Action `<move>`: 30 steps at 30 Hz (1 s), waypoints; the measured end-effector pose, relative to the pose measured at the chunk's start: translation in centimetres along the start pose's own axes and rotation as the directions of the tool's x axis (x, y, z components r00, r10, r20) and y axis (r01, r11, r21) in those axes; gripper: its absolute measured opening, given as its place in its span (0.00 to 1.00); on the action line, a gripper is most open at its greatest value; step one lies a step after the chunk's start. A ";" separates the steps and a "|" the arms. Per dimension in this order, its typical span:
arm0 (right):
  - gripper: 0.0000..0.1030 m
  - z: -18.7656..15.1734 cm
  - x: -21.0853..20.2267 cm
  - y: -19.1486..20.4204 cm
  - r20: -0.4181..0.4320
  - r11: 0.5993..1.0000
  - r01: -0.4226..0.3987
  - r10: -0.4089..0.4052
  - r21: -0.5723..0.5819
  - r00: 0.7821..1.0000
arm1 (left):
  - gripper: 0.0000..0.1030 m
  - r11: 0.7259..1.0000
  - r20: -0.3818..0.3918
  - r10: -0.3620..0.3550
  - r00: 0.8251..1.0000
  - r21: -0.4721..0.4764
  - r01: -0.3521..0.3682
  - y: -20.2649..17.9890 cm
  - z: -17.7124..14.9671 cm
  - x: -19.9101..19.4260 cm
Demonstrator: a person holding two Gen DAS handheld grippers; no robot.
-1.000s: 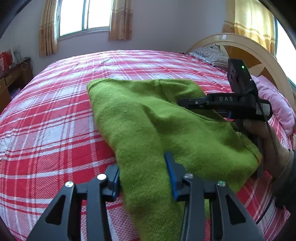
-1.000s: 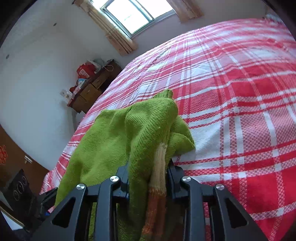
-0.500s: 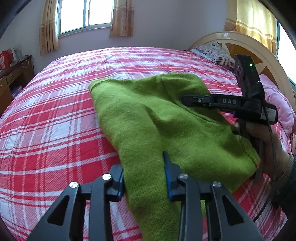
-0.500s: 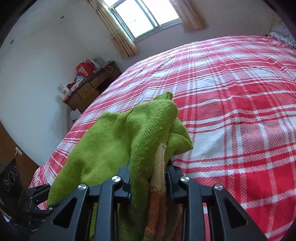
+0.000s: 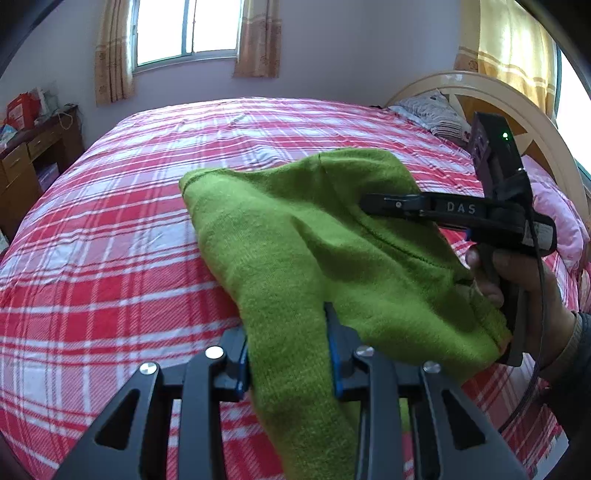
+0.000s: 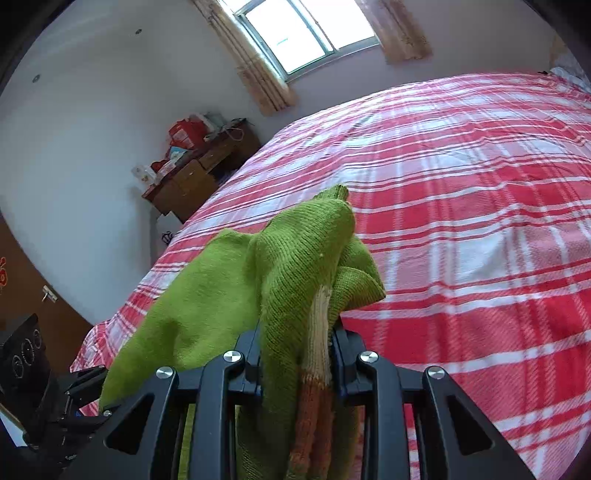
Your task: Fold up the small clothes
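A: How many garments?
B: One, a green knitted sweater (image 5: 306, 236), held up over the red plaid bed (image 5: 110, 236).

A: And the grippers?
B: Two. The left gripper (image 5: 288, 354) has its jaws clamped on one green fold; the right gripper (image 6: 297, 350) has its jaws clamped on a bunched part with a cream and orange stripe.

A: Anything else?
B: One wooden dresser (image 6: 195, 177) by the wall, two pillows (image 5: 432, 114) at the headboard.

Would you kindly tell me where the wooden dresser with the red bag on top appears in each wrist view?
Left wrist view: wooden dresser at the far left edge, beside the bed.
Right wrist view: wooden dresser at upper left, against the white wall.
Shared landmark: the curtained window.
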State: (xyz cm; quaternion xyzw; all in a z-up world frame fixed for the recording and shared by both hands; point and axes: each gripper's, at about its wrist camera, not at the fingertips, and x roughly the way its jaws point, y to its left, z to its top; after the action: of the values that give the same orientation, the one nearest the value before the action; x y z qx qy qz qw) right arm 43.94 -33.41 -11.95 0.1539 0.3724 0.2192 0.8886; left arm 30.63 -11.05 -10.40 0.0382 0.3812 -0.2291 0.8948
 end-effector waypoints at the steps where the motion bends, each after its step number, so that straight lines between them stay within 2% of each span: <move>1: 0.27 -0.1 0.1 0.6 -0.001 1.000 -0.006 0.006 -0.006 1.000 | 0.33 1.000 0.002 0.003 1.000 -0.002 -0.003 0.2 -0.2 -0.3; 16: 0.27 -1.5 1.8 6.6 -0.029 0.996 -0.079 0.078 -0.051 0.997 | 0.33 0.997 0.053 0.040 0.998 -0.066 -0.036 3.2 -2.6 -5.2; 30: 0.27 -3.4 5.2 14.1 -0.095 0.977 -0.183 0.173 -0.113 0.980 | 0.32 0.984 0.089 0.126 0.988 -0.139 -0.113 7.3 -6.3 -10.4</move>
State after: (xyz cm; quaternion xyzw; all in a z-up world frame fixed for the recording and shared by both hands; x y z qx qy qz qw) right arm 40.89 -18.31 -11.15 0.1228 0.3806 0.3264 0.8565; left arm 23.34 0.99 -8.35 -0.0100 0.3484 -0.1505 0.9251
